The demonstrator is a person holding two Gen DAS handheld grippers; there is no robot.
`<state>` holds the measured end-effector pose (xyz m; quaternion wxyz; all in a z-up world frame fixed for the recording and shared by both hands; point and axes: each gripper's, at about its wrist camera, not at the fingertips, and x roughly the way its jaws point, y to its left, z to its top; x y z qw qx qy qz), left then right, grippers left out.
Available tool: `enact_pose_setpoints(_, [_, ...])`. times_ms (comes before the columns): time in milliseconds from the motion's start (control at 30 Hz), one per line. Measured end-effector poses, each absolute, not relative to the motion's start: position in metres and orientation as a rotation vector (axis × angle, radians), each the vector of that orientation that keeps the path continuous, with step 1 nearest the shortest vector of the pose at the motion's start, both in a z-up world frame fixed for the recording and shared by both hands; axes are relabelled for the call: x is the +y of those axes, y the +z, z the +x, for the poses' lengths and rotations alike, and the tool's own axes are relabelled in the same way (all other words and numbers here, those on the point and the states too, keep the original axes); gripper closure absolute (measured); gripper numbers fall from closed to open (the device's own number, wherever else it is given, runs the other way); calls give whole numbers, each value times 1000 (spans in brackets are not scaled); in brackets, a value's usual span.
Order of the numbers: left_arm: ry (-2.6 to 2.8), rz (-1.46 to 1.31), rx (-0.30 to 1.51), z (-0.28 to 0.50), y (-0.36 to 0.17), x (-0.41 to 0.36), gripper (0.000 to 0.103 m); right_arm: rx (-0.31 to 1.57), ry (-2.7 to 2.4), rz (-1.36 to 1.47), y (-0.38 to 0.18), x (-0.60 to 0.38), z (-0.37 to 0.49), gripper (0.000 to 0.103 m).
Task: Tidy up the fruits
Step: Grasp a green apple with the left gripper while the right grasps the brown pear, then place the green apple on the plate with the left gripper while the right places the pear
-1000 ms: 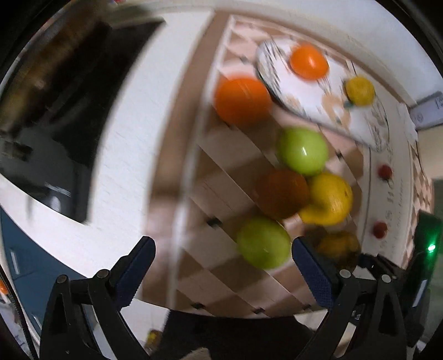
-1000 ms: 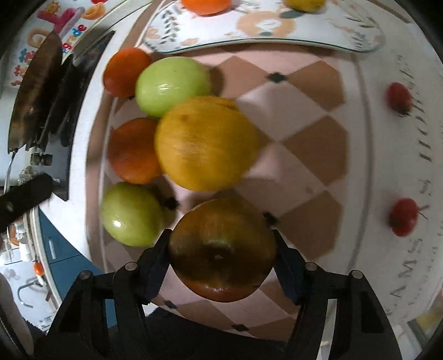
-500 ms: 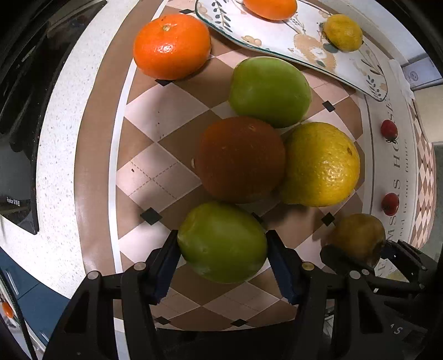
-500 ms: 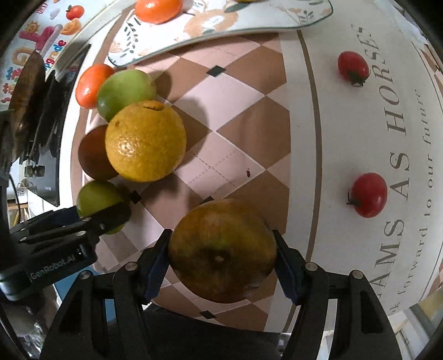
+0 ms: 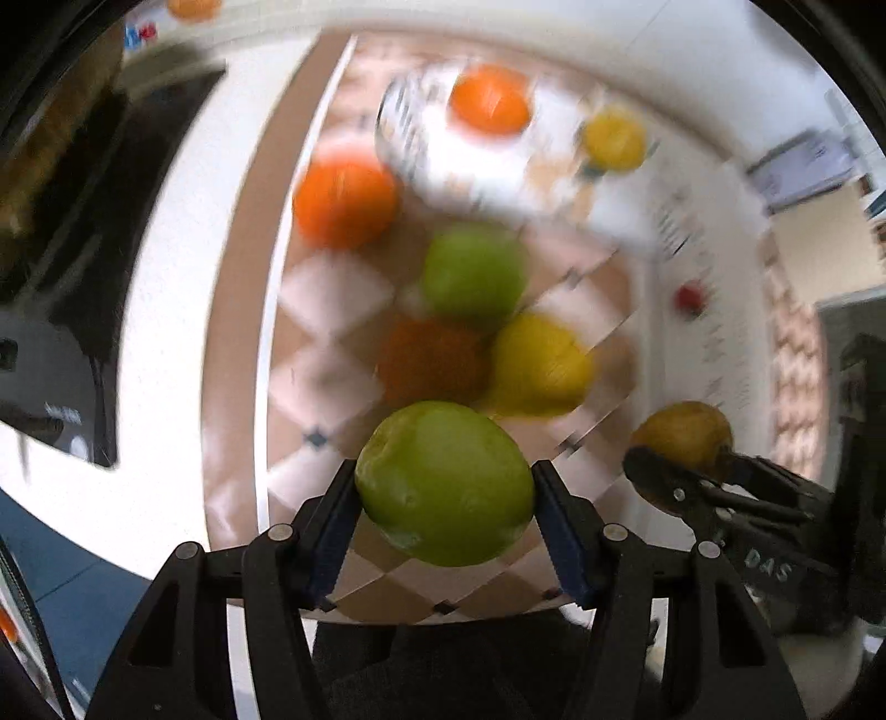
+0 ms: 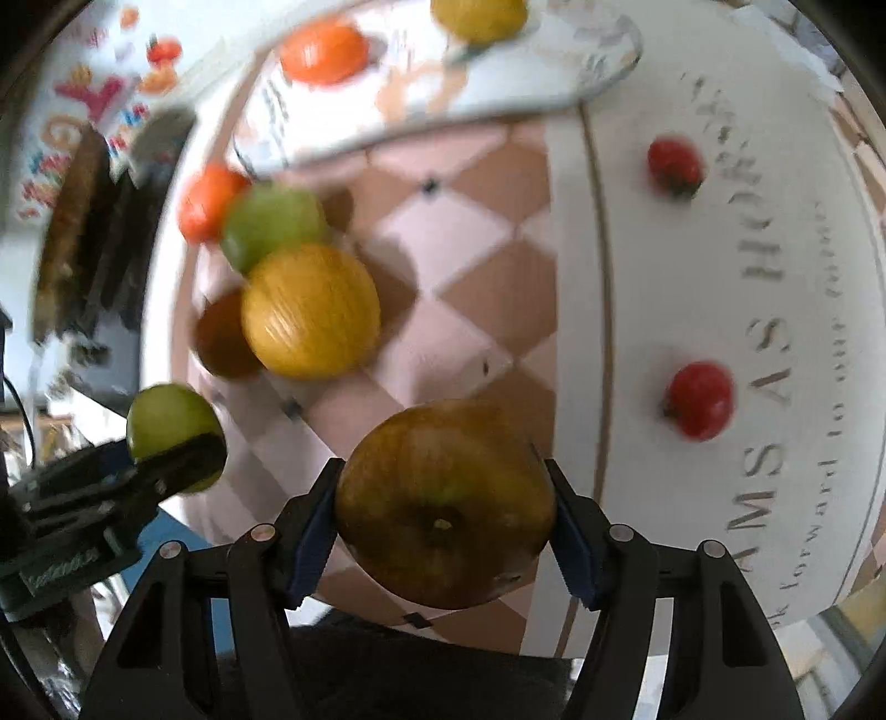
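Note:
My left gripper (image 5: 446, 515) is shut on a green apple (image 5: 446, 482) and holds it above the checkered mat (image 5: 332, 310). My right gripper (image 6: 443, 520) is shut on a brownish-green round fruit (image 6: 443, 504), also lifted; it shows in the left wrist view (image 5: 686, 437). On the mat lie an orange (image 5: 346, 199), a second green apple (image 5: 473, 271), a dark red-brown fruit (image 5: 432, 363) and a yellow orange (image 5: 540, 365). A patterned plate (image 6: 343, 111) at the far end holds an orange (image 6: 324, 50) and a small yellow fruit (image 6: 479, 16).
Two cherry tomatoes (image 6: 673, 166) (image 6: 700, 399) lie on the white lettered band of the mat. A black stovetop (image 5: 61, 266) is to the left beyond the white counter. The counter's front edge and a blue cabinet (image 5: 55, 581) lie below.
The left gripper closed on the green apple and lifted it off the mat. The right gripper rose further with its fruit. Both views are motion-blurred now.

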<state>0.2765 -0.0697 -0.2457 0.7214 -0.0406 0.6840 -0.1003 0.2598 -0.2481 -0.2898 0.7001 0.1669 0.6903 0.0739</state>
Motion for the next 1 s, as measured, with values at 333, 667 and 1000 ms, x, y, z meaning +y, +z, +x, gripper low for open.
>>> enact_pose_setpoints(333, [-196,-66,1427,412,-227,-92,44,1374,121,295,-256,-279,381,33])
enact_pose_setpoints(667, [-156,-86,1613,465,-292,-102,44,1494,108,259,-310,-276,437,33])
enact_pose_setpoints(1000, [-156,-167,1687,468,-315,-100,42,1587,102,327,-334,-279,442,32])
